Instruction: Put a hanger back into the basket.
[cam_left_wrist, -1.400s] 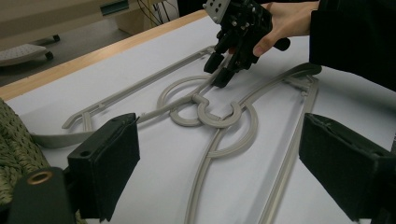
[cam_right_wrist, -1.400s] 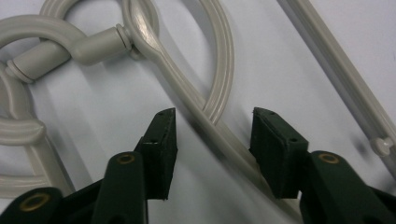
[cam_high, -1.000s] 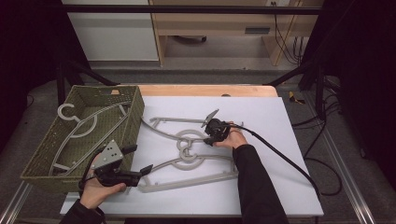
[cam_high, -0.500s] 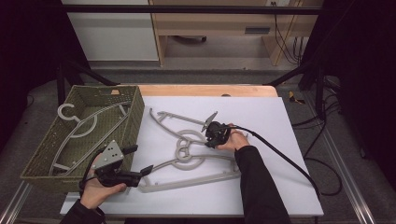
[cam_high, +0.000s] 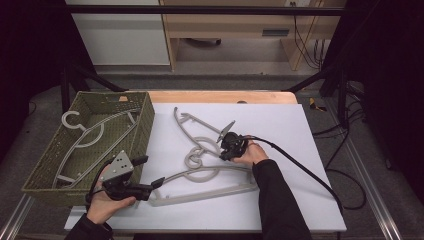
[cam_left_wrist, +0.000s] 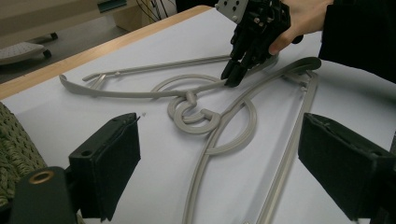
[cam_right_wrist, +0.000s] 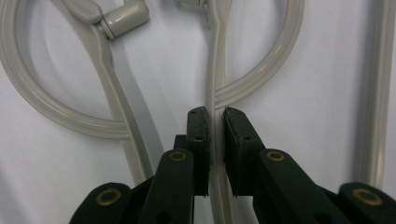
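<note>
**Right gripper clamped on a hanger arm, left gripper agape**

Seen from above: two grey hangers on the white table, hooks interlinked right of the green basket. Far hanger tilted away from the basket's near corner; near hanger flat along the table's front edge. Right gripper down on the far hanger's arm, right of the linked hooks. Left gripper at the near hanger's left tip, just off the basket's front wall.

Told by the right gripper view alone: jaws pinched tight on a thin grey hanger bar, pads pressed to both its sides, a hook swivel up left.

Told by the left gripper view alone: jaws spread wide with nothing between them, the near hanger running between and beyond them; linked hooks ahead, the other gripper biting the far hanger.

Inside the basket: a third grey hanger, lying slantwise, hook over the far left rim.
</note>
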